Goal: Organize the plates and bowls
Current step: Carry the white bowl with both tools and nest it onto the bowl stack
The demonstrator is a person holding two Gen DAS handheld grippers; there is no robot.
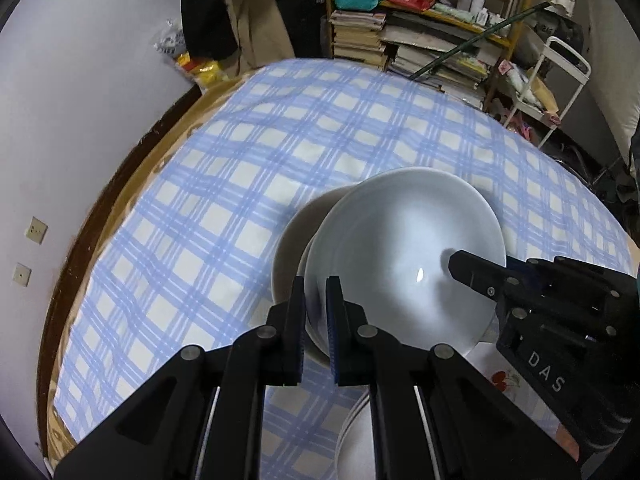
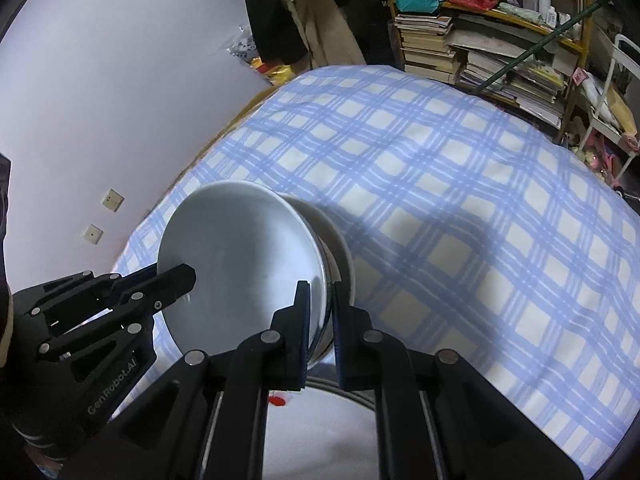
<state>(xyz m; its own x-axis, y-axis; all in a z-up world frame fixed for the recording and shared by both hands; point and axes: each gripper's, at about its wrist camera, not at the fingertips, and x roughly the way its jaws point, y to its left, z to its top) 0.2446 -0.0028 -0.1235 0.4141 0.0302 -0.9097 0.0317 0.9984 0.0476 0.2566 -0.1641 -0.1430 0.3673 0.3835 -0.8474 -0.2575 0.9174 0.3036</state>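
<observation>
A pale grey-white bowl [image 1: 404, 240] hangs tilted over the checked tablecloth, held by its rim from two sides. My left gripper [image 1: 315, 286] is shut on the near left rim, and its dark body [image 2: 176, 278] reaches over the bowl's left edge in the right wrist view. My right gripper [image 2: 320, 286] is shut on the rim of the same bowl [image 2: 240, 252]; its finger [image 1: 460, 266] lies over the bowl's inside. A cream bowl [image 1: 290, 240] sits just under and behind the held one, its rim [image 2: 347, 256] showing; whether they touch I cannot tell.
A white plate [image 1: 354, 440] with a red cherry print [image 2: 276, 400] lies below the grippers at the near edge. The blue-and-white checked cloth [image 1: 240, 152] covers a round table. A lilac wall stands left; a crowded bookshelf [image 1: 420, 52] and a white trolley [image 1: 560, 80] stand behind.
</observation>
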